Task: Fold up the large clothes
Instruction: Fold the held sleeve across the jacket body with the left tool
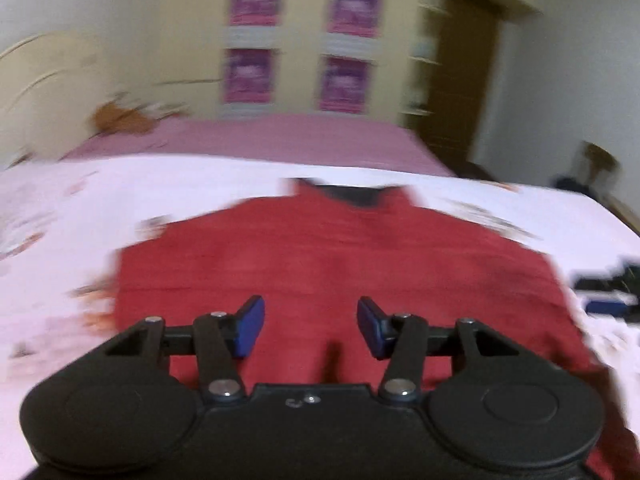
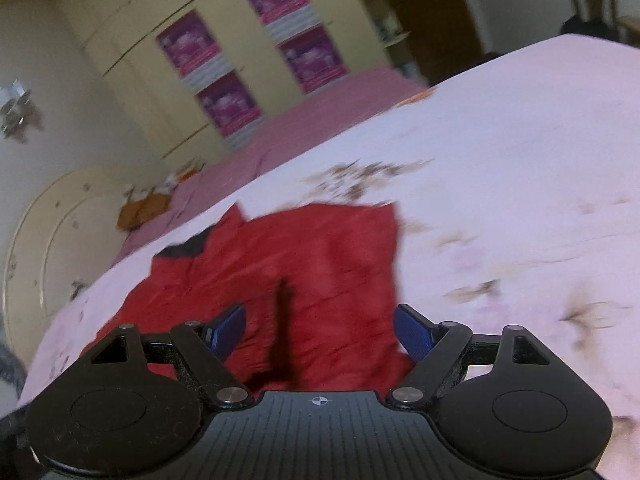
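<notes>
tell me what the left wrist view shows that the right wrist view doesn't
Only the left wrist view: dark objects on the bedspread at the right edge, and the garment seen square-on.

Only the right wrist view: a silvery wall ornament and more of the curved headboard.

Both: the red garment with its dark collar on the floral bedspread, the pink-panelled wardrobe, and an open, empty claw, left and right.

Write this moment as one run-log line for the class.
task: fold large clothes | red garment flat on floral bedsheet | left gripper open, empty | right gripper open, empty
</notes>
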Demonstrator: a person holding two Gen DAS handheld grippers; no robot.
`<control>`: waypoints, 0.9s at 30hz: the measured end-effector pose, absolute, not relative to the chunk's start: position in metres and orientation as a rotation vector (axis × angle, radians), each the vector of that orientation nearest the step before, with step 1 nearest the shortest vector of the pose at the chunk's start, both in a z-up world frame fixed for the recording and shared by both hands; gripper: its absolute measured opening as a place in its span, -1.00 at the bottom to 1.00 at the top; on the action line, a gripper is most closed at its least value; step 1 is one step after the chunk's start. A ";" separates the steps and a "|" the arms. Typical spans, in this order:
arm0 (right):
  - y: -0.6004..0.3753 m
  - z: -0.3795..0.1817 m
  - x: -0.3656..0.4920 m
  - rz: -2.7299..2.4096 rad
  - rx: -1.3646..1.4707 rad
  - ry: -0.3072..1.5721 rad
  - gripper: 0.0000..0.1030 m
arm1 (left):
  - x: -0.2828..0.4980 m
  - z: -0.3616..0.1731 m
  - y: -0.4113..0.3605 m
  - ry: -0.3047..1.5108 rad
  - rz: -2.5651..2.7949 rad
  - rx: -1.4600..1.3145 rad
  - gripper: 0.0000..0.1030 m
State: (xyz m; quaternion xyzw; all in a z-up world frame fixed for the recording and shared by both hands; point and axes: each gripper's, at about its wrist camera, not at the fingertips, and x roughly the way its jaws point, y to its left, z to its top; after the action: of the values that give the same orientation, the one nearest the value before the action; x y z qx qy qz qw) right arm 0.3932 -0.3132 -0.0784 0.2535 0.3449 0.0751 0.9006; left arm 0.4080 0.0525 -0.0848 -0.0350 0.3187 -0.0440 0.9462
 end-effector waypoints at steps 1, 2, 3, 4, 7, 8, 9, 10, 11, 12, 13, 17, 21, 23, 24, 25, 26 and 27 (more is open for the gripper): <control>-0.307 -0.082 0.398 0.175 0.529 0.739 0.06 | 0.414 -0.088 0.066 0.661 -0.067 -0.080 -0.04; -0.302 -0.087 0.403 0.184 0.535 0.754 -0.02 | 0.420 -0.093 0.077 0.680 -0.056 -0.086 -0.04; -0.297 -0.091 0.406 0.189 0.539 0.767 -0.02 | 0.424 -0.099 0.084 0.697 -0.054 -0.091 -0.04; -0.292 -0.094 0.409 0.192 0.544 0.783 -0.02 | 0.428 -0.105 0.089 0.711 -0.054 -0.093 -0.04; -0.284 -0.099 0.409 0.201 0.541 0.799 -0.74 | 0.428 -0.113 0.092 0.722 -0.067 -0.078 -0.05; -0.282 -0.098 0.408 0.198 0.526 0.799 -0.74 | 0.425 -0.113 0.092 0.715 -0.078 -0.073 -0.07; -0.281 -0.094 0.403 0.196 0.505 0.787 -0.74 | 0.420 -0.110 0.092 0.706 -0.082 -0.068 -0.07; -0.280 -0.090 0.399 0.196 0.489 0.774 -0.74 | 0.417 -0.108 0.091 0.696 -0.090 -0.064 -0.07; -0.278 -0.084 0.393 0.199 0.468 0.756 -0.74 | 0.414 -0.107 0.090 0.685 -0.097 -0.056 -0.07; -0.278 -0.078 0.385 0.196 0.442 0.740 -0.74 | 0.413 -0.108 0.090 0.679 -0.098 -0.049 -0.07; -0.277 -0.075 0.378 0.186 0.425 0.731 -0.74 | 0.414 -0.111 0.089 0.682 -0.105 -0.038 -0.07; -0.273 -0.095 0.378 0.122 0.407 0.774 -0.74 | 0.421 -0.127 0.087 0.723 -0.123 -0.008 -0.03; -0.262 -0.115 0.387 0.101 0.345 0.799 -0.74 | 0.427 -0.131 0.090 0.737 -0.122 0.004 0.00; -0.260 -0.107 0.384 0.079 0.318 0.788 -0.73 | 0.423 -0.122 0.100 0.718 -0.121 -0.042 0.29; -0.261 -0.102 0.380 0.062 0.315 0.784 -0.66 | 0.418 -0.115 0.106 0.680 -0.114 -0.064 0.50; -0.263 -0.095 0.375 0.029 0.306 0.774 -0.39 | 0.413 -0.108 0.112 0.637 -0.107 -0.069 0.73; -0.265 -0.085 0.367 -0.024 0.282 0.727 0.17 | 0.413 -0.102 0.116 0.616 -0.105 -0.061 0.64; -0.266 -0.077 0.362 -0.027 0.265 0.681 0.20 | 0.418 -0.098 0.118 0.620 -0.105 -0.056 0.59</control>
State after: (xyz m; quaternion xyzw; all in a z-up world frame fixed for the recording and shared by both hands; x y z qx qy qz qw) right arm 0.3619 -0.2663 -0.0768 0.1298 0.3327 -0.0133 0.9340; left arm 0.4179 0.1181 -0.0984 -0.0274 0.3048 -0.0518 0.9506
